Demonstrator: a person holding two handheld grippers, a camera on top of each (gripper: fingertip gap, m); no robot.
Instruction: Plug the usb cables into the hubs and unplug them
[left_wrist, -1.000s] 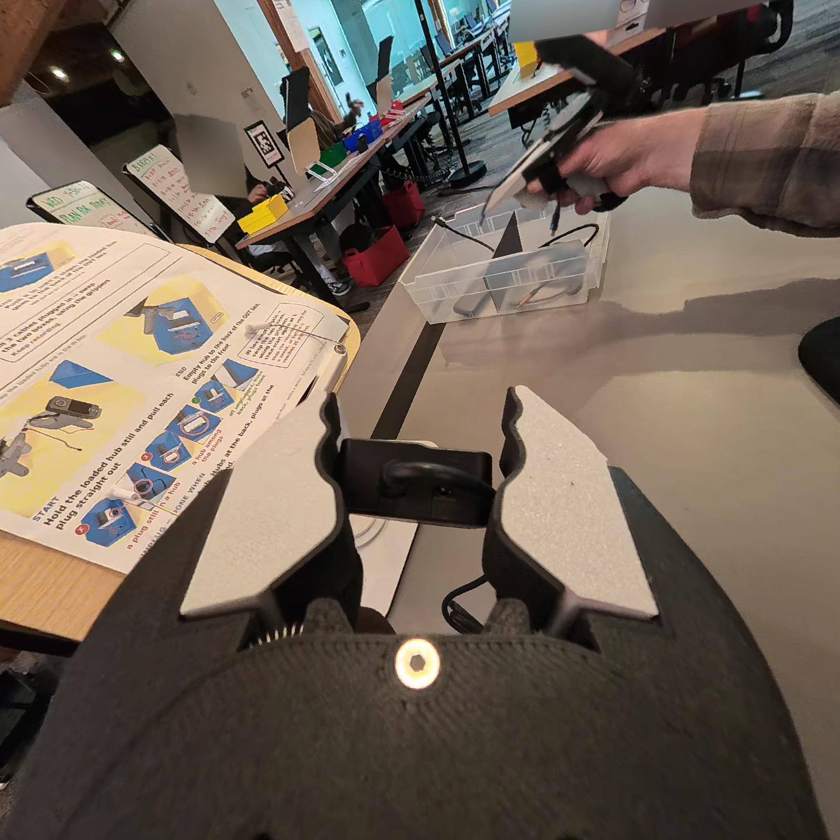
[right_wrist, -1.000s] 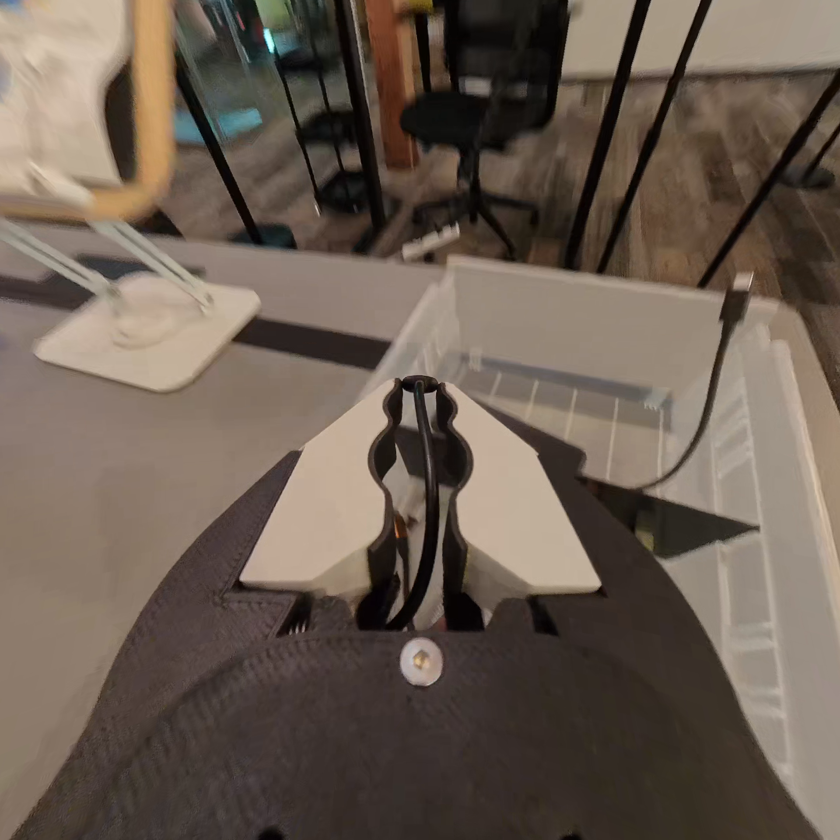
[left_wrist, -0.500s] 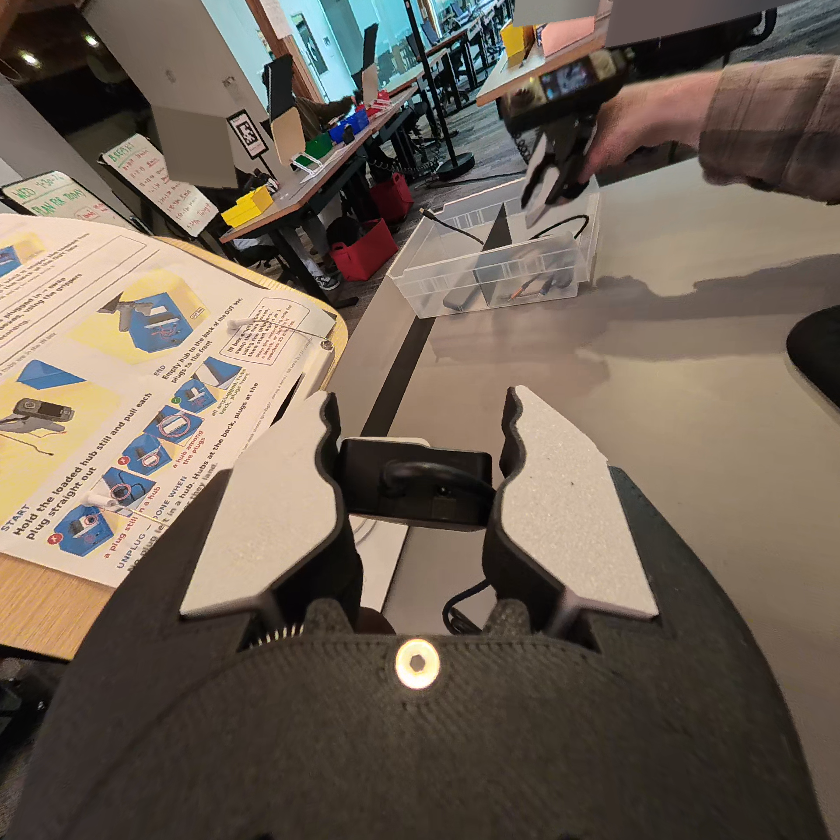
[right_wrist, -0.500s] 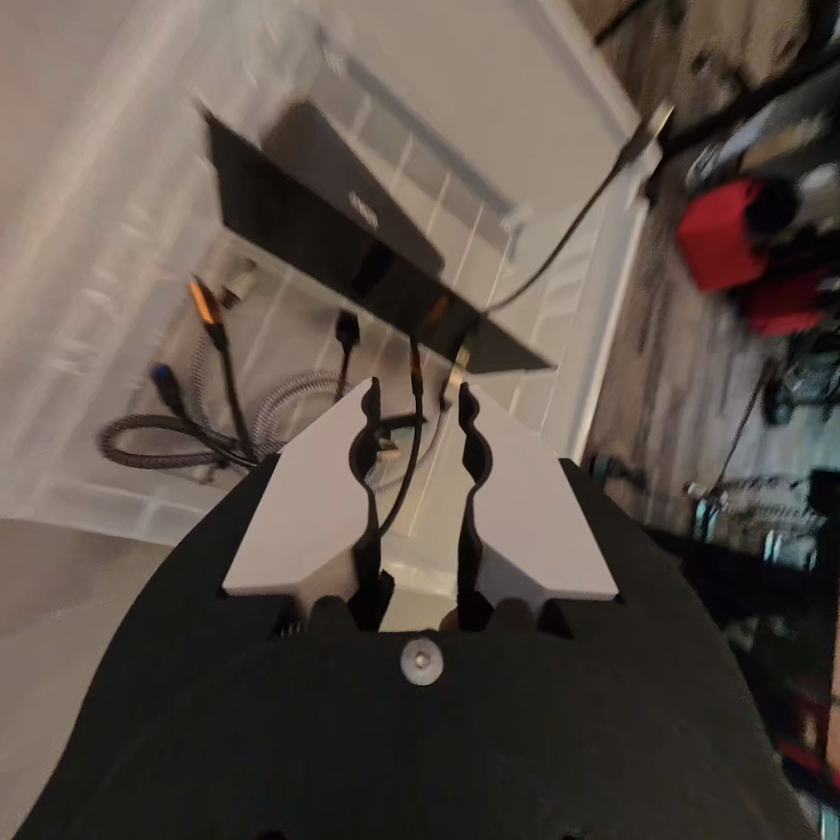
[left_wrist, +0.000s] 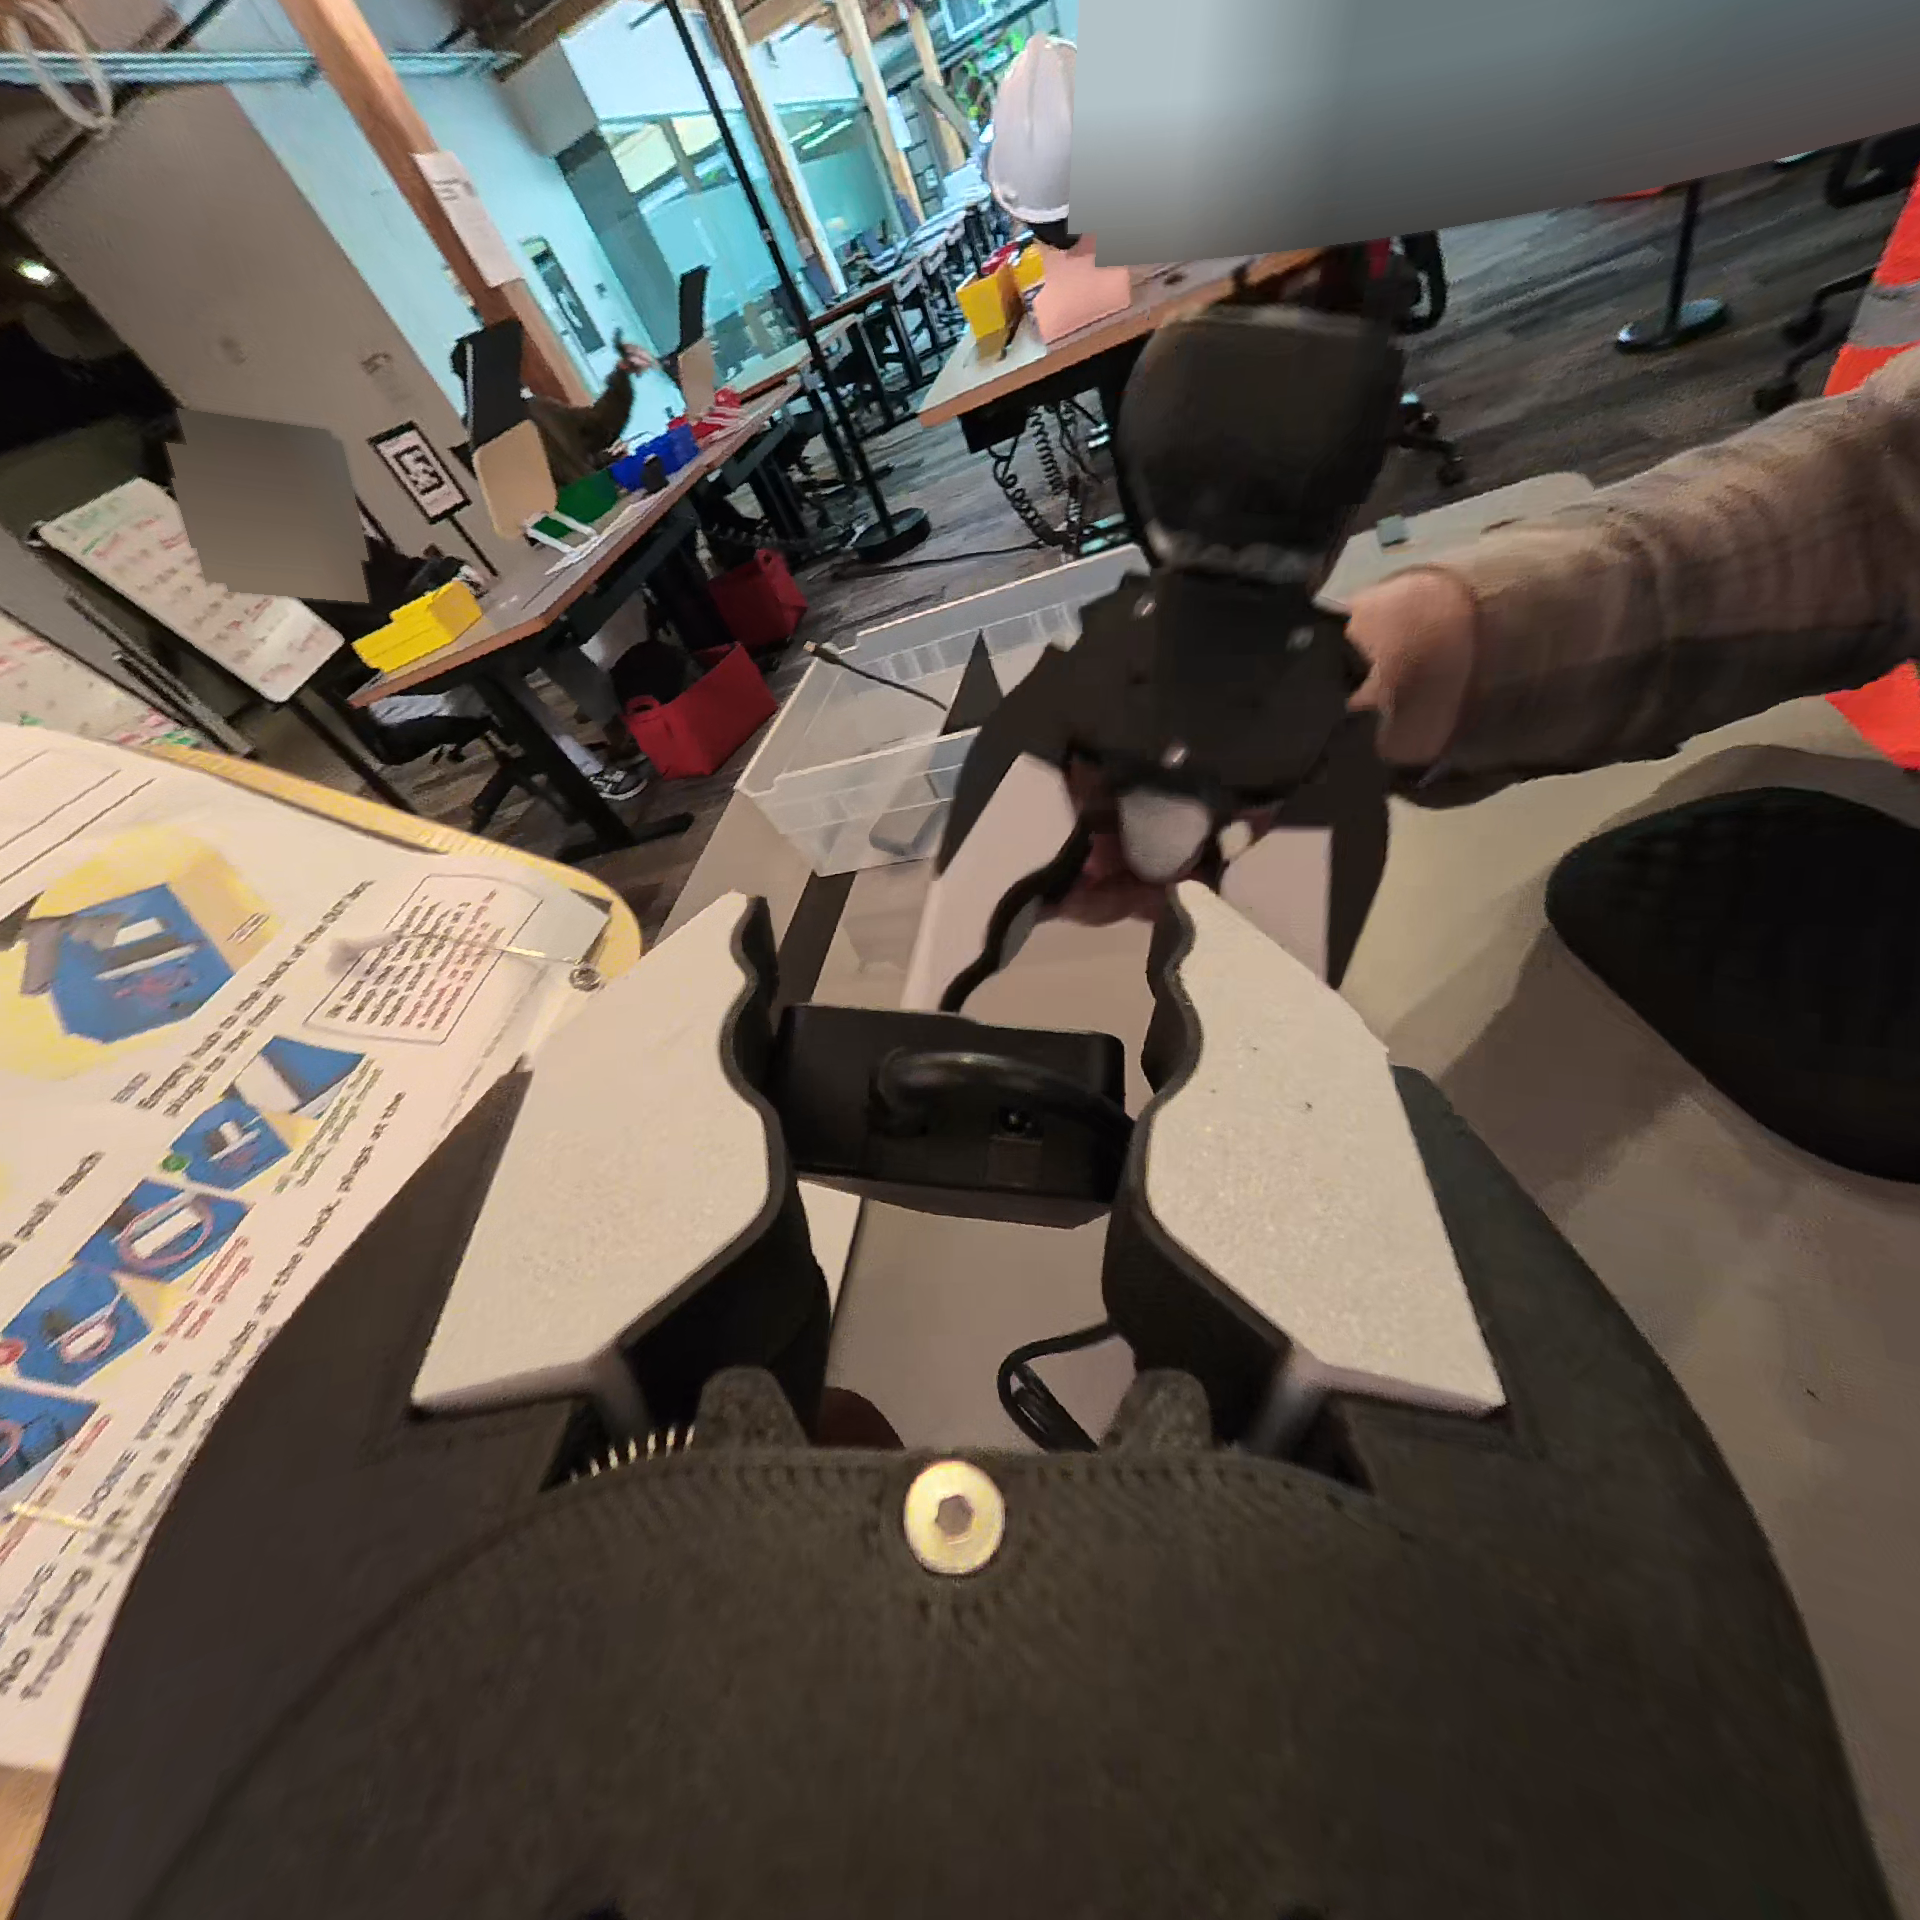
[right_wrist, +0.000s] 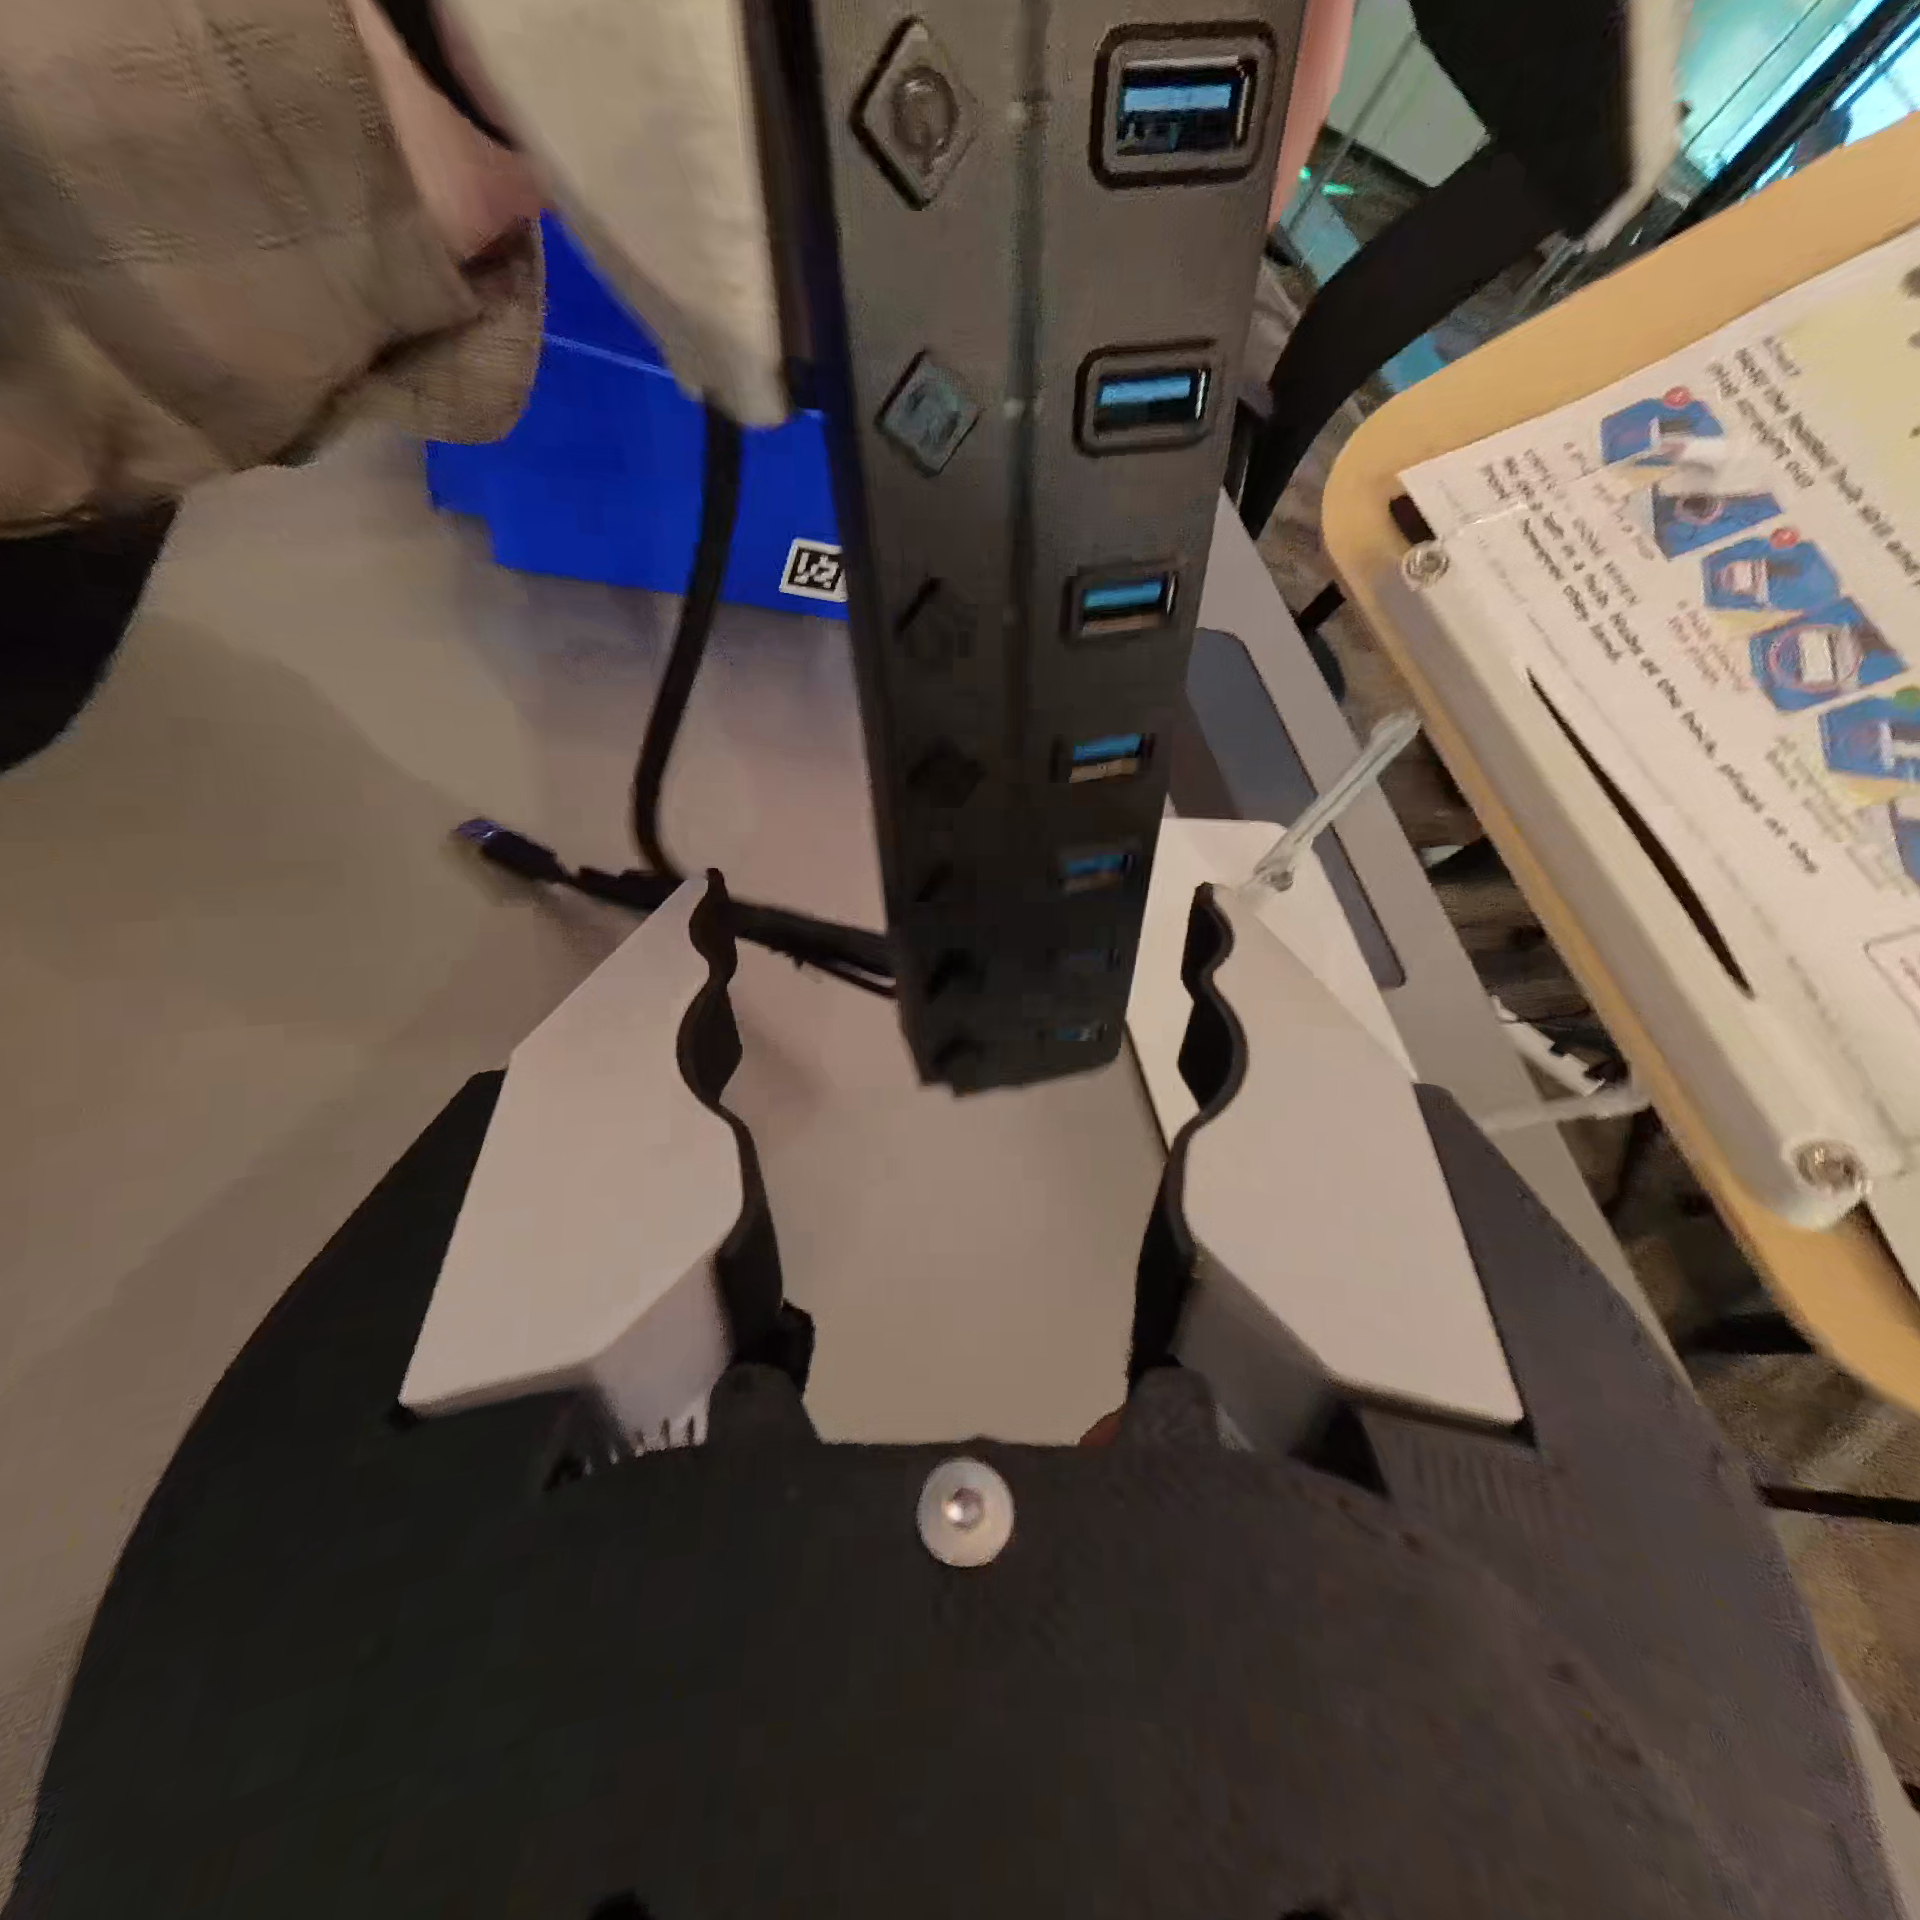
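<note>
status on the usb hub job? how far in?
Done: the visible blue ports on the hub are all empty, no cable plugged in front.
In hand: left tongs grip the hub's end; right tongs are open, empty, facing the ports.
Left: cables lie in the clear bin; whether this ends unplugging or precedes plugging is unclear.

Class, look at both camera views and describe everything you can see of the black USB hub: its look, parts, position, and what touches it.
The USB hub is a long black bar, apparently matte plastic, with a seam down its face. One row holds blue-tongued ports, all visibly empty; beside them runs a row of diamond-shaped buttons. The left gripper clamps one end between its white fingers, holding it off the table. A black cable leaves that end. The open right gripper faces its free end without touching.
</note>
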